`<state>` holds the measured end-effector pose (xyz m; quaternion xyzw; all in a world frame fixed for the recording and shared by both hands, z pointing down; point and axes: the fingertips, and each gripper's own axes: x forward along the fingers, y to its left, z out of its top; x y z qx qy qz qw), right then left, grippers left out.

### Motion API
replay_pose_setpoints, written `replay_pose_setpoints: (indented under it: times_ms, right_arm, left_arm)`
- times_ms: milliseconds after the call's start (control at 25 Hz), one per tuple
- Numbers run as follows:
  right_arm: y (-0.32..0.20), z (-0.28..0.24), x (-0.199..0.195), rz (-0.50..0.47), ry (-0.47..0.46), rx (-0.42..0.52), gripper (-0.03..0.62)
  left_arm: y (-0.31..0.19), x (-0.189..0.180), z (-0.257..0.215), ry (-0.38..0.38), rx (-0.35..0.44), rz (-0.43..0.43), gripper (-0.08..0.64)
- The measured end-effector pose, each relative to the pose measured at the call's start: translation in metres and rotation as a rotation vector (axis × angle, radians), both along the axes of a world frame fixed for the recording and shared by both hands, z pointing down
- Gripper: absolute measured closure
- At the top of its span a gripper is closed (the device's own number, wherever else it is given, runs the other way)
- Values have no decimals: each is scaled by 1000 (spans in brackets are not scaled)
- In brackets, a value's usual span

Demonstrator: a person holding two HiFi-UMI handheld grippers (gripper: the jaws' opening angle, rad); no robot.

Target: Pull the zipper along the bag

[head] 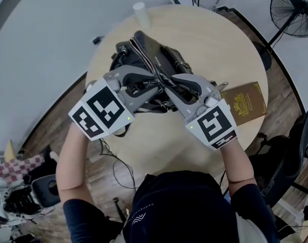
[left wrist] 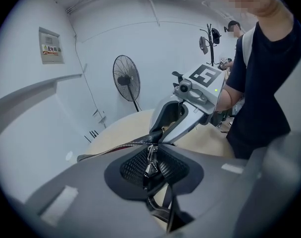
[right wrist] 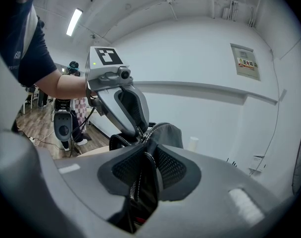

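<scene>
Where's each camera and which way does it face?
Head view: on the head, looking steeply down at bag and table; both forearms show.
Left gripper view: on left tool, facing its clamped zipper pull; torso shows.
Right gripper view: on right tool, facing clamped bag edge; arm shows.
Shared: gripper views see each other's tool.

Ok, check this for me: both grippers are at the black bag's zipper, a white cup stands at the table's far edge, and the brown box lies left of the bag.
One error: the brown box lies to the right of the black bag, not the left, as the head view shows. The rest stands.
</scene>
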<state>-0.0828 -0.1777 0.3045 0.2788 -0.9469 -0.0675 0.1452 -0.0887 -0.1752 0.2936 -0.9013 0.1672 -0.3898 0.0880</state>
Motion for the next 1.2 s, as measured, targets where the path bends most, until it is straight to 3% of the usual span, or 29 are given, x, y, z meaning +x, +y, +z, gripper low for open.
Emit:
replay_pose_setpoints:
  times_ms: [120, 320, 840, 1200]
  right_arm:
    - [1, 0, 0, 1, 2, 3, 505]
    - [1, 0, -1, 1, 1, 2, 505]
    - [0, -1, -1, 20, 12, -9, 508]
    - [-2, -3, 2, 42, -4, -22, 509]
  left_arm:
    - [2, 0, 1, -6, -13, -6, 526]
    - [1, -1, 0, -14, -20, -33, 531]
    - [-9, -11, -19, -95, 128, -143, 532]
    - [-9, -11, -28, -30, 100, -184, 532]
